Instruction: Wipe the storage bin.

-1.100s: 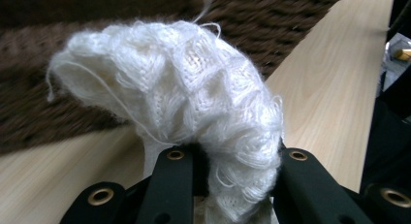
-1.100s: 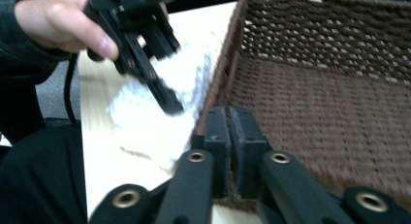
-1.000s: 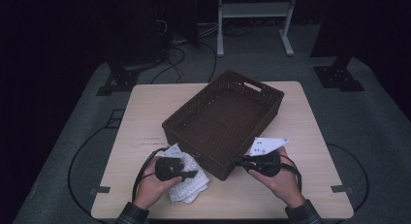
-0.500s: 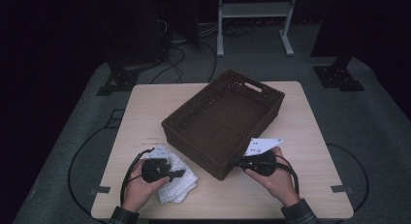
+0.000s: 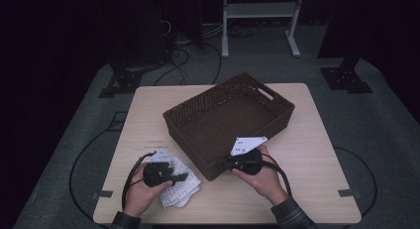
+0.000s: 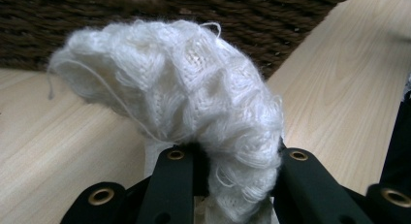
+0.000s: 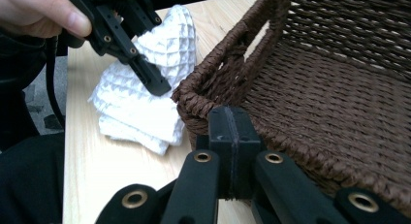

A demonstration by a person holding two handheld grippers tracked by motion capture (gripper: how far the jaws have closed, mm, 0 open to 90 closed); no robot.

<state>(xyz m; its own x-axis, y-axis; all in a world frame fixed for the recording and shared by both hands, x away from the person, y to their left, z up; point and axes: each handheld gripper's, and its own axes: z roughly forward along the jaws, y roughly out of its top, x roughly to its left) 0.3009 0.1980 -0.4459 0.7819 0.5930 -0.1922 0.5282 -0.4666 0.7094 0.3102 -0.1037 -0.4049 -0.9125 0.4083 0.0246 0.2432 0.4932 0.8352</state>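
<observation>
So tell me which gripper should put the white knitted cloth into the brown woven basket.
Left. The left gripper already pinches the white knitted cloth beside the brown woven basket; the right gripper is shut, empty.

White waffle-knit cloth (image 5: 179, 189), brown woven basket (image 5: 233, 117)

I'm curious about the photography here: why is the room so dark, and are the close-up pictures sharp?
High view: the table is lit, while the surrounding floor and background sink into near black. Left gripper view: the white knitted cloth is fairly sharp, but the basket behind is soft and the near claw arms slightly blurred. Right gripper view: evenly lit, no glare; the basket's weave is crisp.
</observation>
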